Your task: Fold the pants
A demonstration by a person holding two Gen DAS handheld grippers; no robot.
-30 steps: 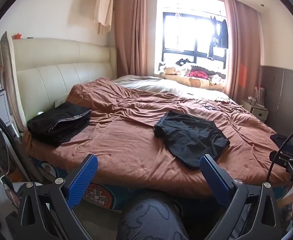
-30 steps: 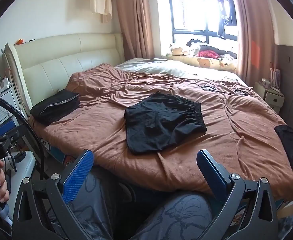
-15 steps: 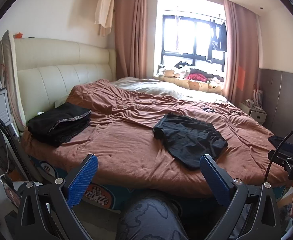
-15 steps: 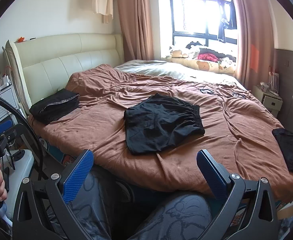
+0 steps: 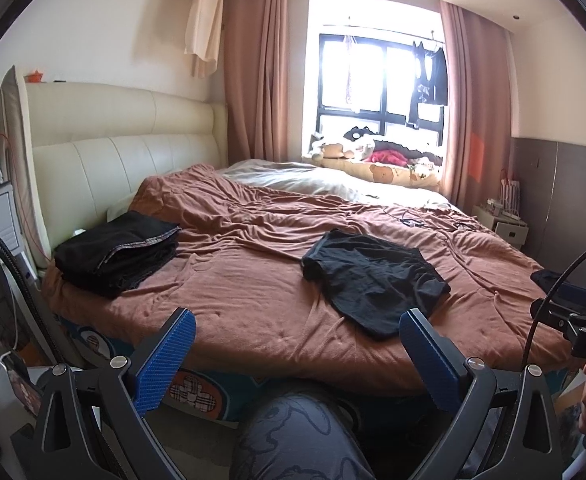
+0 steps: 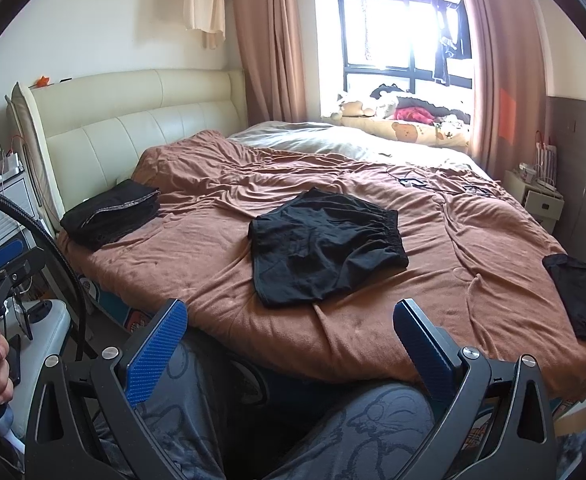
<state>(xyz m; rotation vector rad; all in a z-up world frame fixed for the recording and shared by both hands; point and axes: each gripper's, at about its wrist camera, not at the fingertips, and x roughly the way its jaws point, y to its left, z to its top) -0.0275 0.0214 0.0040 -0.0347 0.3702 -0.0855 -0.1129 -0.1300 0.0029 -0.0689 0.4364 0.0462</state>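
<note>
Shorts [image 6: 325, 244] lie flat mid-bed on the brown blanket [image 6: 221, 280], long axis running diagonally from near-left hem to the elastic waistband at far-right. I've got both grippers back off the bed edge: left gripper [image 5: 295, 354] and right gripper [image 6: 291, 346] spread wide, holding nothing. Versus a second ago, cloth hasn't moved; the cameras have tilted up slightly.
</note>
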